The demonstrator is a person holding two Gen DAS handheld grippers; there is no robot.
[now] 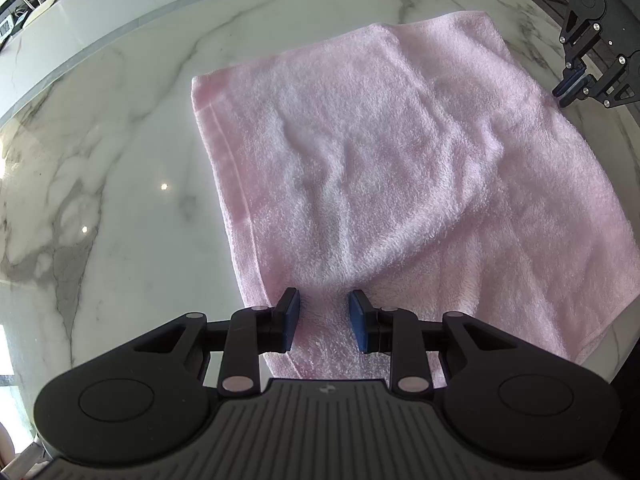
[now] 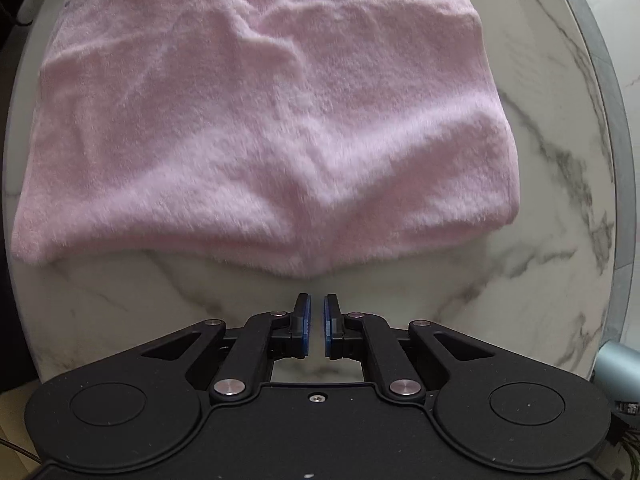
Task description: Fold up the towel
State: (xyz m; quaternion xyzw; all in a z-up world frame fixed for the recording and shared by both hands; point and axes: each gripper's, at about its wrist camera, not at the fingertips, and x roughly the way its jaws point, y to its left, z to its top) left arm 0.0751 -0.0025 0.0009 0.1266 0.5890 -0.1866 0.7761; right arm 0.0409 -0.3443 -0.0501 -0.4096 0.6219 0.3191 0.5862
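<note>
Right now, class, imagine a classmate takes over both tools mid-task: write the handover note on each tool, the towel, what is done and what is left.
Left tool: jaws apart, poised over the near edge of the pink towel, with towel showing between its fingers; whether they press on it I cannot tell.
Right tool: shut on nothing, over bare marble table just short of the towel's rounded edge.
Towel: lies on the table, rumpled, one layer already lapped over another.
Done: apparently one fold.
Left: likely grip an edge, fold again and smooth the wrinkles.
</note>
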